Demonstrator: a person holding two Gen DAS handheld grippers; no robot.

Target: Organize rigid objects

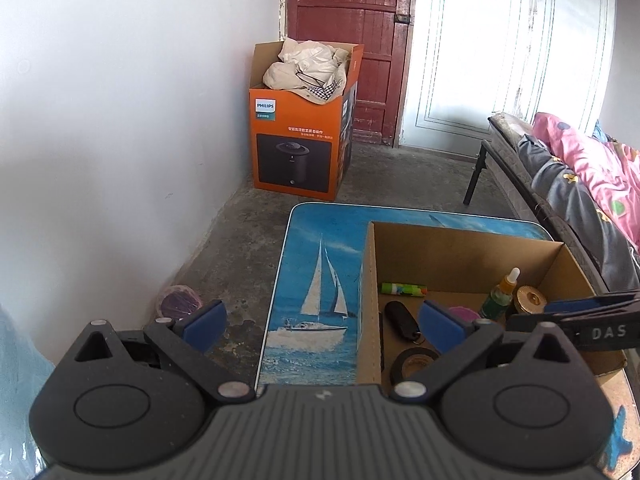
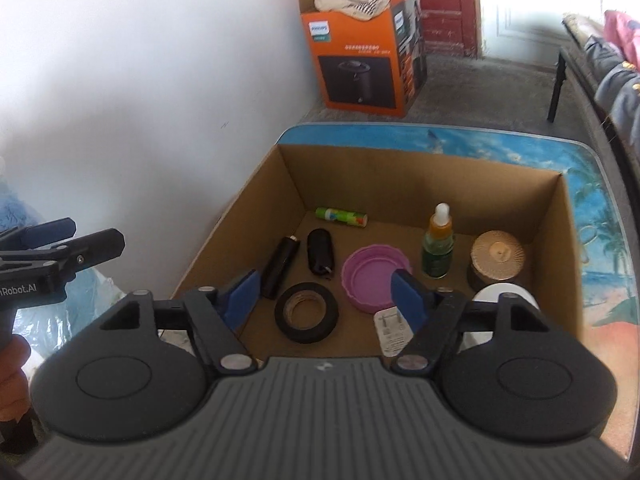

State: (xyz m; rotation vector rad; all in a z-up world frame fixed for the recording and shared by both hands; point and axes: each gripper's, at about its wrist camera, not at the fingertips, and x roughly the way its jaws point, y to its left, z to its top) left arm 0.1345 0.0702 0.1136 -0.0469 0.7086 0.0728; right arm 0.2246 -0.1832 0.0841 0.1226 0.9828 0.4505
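An open cardboard box point(image 2: 560, 216) point(image 1: 472, 248) stands on a table with a sailboat print point(image 1: 320, 272). Inside lie a black tape roll point(image 2: 306, 312), a purple lid point(image 2: 376, 276), a green glue stick point(image 2: 340, 216), a black pouch point(image 2: 320, 256), a black tube point(image 2: 280, 266), a dropper bottle point(image 2: 438, 242), a gold-lidded jar point(image 2: 498, 262) and a white round thing point(image 2: 504, 300). My right gripper point(image 2: 328, 300) is open and empty above the box's near side. My left gripper point(image 1: 322, 322) is open and empty over the table's left edge.
An orange Philips carton point(image 1: 300, 136) with cloth in it stands by the red door point(image 1: 352, 20). A bed with pink bedding point(image 1: 580, 172) runs along the right. A white wall point(image 1: 120, 120) is to the left. Plastic bags point(image 2: 72, 312) lie at the left.
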